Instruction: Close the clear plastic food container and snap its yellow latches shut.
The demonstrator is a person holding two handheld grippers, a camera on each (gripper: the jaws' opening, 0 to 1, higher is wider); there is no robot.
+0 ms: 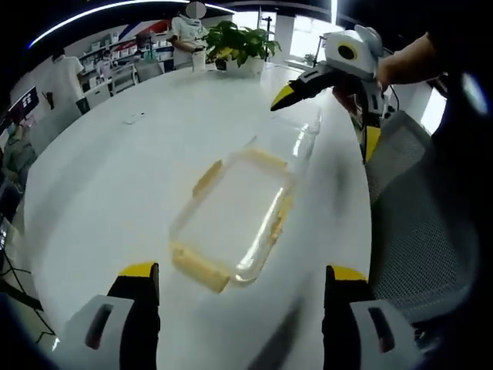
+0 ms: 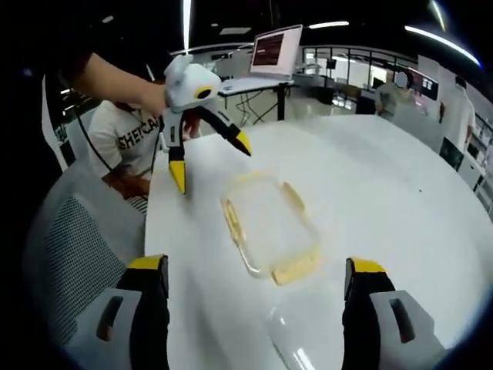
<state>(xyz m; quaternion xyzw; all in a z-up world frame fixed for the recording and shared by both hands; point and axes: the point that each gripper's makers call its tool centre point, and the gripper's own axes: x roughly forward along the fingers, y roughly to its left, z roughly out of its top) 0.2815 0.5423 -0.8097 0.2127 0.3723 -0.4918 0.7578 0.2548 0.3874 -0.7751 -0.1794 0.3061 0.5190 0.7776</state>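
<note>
A clear plastic food container (image 1: 231, 223) with yellow latches (image 1: 199, 266) lies on the white table (image 1: 115, 169) between both wide-spread grippers (image 1: 240, 308) (image 2: 254, 304), probably light, slick and flexible, best pressed at its latch edges.

White shirt (image 2: 132, 137), right gripper view: dark letters "SHECA", rest cut off by an arm. Laptop screen (image 2: 276, 49) shows text lines, too small to read.
</note>
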